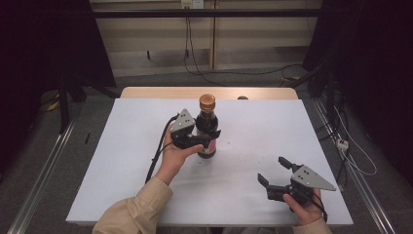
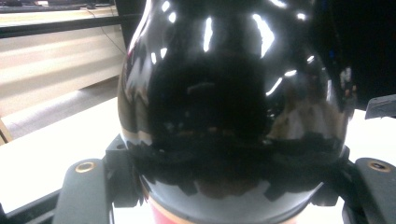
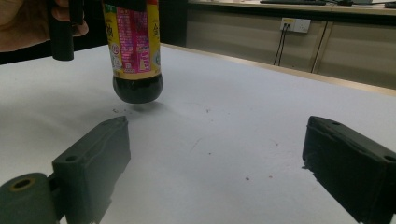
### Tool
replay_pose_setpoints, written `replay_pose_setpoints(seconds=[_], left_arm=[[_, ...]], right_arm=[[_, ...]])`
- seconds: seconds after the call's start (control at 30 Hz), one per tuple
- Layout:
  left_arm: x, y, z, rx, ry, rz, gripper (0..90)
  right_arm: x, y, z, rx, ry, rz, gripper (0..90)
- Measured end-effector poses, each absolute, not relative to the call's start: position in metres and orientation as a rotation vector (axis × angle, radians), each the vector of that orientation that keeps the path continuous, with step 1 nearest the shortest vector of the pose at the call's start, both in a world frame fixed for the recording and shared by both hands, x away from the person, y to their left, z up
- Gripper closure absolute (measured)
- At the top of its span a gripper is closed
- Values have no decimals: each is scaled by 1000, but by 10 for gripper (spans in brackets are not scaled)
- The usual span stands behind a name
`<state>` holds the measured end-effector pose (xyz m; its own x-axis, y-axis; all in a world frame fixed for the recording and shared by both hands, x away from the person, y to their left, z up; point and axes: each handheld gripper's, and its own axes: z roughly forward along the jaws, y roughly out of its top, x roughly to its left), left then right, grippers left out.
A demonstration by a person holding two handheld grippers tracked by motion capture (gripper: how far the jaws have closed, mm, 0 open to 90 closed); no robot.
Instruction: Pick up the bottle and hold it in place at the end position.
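Note:
A dark glass bottle (image 1: 207, 127) with an orange cap and a pink and yellow label is upright near the middle of the table. My left gripper (image 1: 203, 138) is shut on its body just above the label. In the left gripper view the glossy black bottle (image 2: 233, 107) bulges between the two jaws. In the right gripper view the bottle (image 3: 135, 51) hangs slightly above the white table, with a shadow under its base. My right gripper (image 1: 273, 171) rests low at the front right of the table, open, with nothing between its jaws (image 3: 215, 163).
The white table top (image 1: 122, 161) sits on a wooden table whose far edge (image 1: 160, 91) shows behind the bottle. A small dark object (image 1: 242, 98) lies at that far edge. Cables and dark stands ring the table on the floor.

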<state>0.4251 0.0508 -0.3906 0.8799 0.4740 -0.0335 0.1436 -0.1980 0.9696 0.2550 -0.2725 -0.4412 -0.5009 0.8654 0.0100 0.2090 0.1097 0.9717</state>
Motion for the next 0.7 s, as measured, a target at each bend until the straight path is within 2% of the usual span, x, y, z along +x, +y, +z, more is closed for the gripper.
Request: replay_pose_setpoints(seconds=[0.7], left_arm=[[445,44,-397,1762,498,324,303]], right_arm=[[255,-273,-443,1053,1802,1427,74]])
